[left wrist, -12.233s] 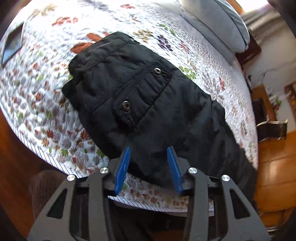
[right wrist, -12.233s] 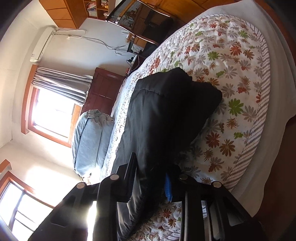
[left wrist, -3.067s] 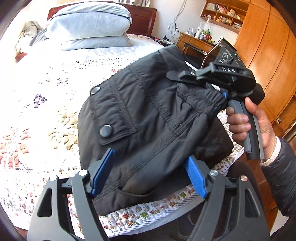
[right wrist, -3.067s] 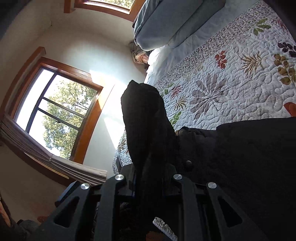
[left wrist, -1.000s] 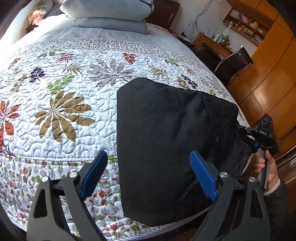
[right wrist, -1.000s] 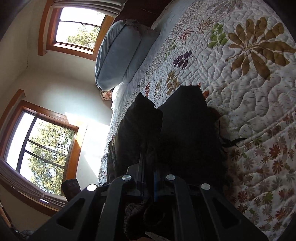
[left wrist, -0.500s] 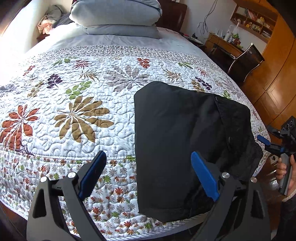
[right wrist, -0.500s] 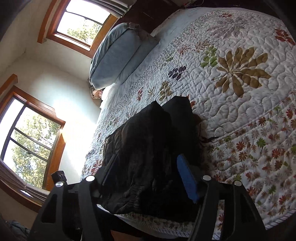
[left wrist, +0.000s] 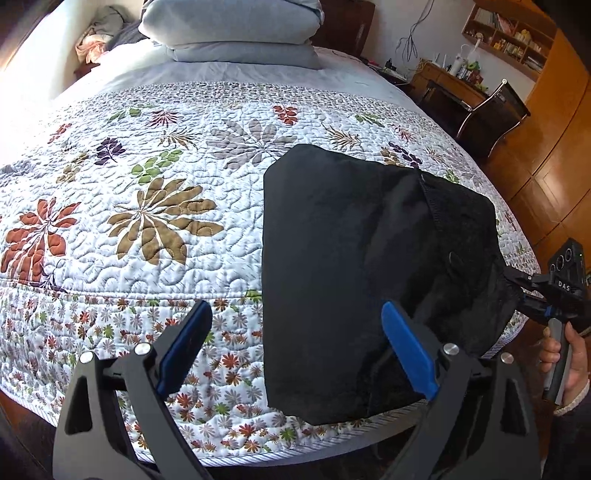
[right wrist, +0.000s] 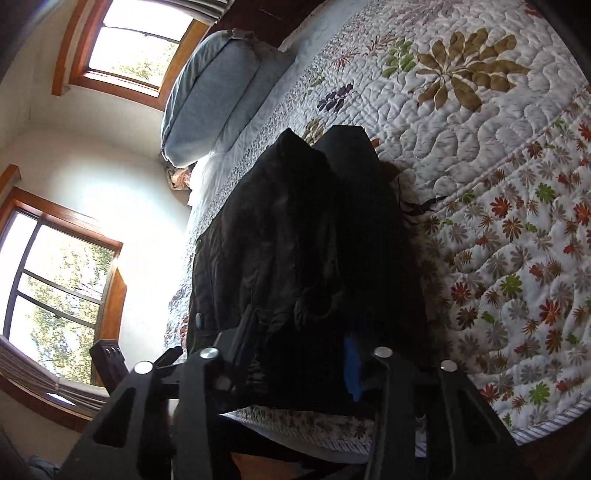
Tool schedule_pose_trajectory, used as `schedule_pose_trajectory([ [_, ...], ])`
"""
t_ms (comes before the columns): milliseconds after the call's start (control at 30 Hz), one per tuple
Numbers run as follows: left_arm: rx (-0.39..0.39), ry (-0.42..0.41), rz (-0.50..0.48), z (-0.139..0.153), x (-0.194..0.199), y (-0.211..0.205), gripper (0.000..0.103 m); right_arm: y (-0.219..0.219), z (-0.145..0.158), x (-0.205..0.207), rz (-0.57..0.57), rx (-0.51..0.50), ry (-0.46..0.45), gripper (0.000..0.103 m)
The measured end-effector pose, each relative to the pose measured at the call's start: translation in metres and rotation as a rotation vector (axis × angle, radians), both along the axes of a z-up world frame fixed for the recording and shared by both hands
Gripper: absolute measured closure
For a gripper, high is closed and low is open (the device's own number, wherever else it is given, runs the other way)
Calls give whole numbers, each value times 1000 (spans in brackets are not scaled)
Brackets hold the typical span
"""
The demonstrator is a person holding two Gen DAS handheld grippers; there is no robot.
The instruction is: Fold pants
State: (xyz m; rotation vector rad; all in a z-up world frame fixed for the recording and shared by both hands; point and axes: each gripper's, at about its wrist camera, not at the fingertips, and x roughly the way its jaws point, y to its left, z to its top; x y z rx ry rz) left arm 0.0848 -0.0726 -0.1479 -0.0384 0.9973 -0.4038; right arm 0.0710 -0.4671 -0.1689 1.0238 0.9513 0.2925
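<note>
The black pants (left wrist: 354,258) lie folded in a thick bundle on the quilted bed (left wrist: 147,221), near its front right corner. My left gripper (left wrist: 295,310) hovers open over the bundle's near left edge, its blue pads (left wrist: 406,354) wide apart and holding nothing. At the right a hand (left wrist: 561,354) holds my right gripper (left wrist: 526,295) against the bundle's right edge. In the right wrist view the right gripper (right wrist: 299,332) has its jaws closing. The pants (right wrist: 303,240) fill the gap and cover most of the blue pad (right wrist: 351,369).
Grey pillows (left wrist: 229,29) are stacked at the head of the bed. A desk and chair (left wrist: 480,107) and wooden cupboards (left wrist: 554,147) stand to the right. The bed's striped front edge (left wrist: 258,454) lies just below my left gripper. Windows (right wrist: 59,273) line the far wall.
My right gripper let go of the pants' edge, opened wide and drew back a little, then narrowed around the cloth again. The pants settled flat on the quilt. My left gripper stayed open.
</note>
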Motion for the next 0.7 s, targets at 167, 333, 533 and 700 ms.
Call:
schedule_pose_trajectory([
  [167,9,-12,-4,2,0,-3,10,-3,9,-10,-10,-6,-15,76],
  [333,5,-31,-14,7,0,-6,10,-6,-3,-12,-25,11,17,76],
  [533,14,-79,-23,19,-3,-9,10,-6,-8,-13,-32,22,25,76],
  [700,19,-103,-31,26,-6,-12,10,-5,-7,-12,-28,17,28,75],
])
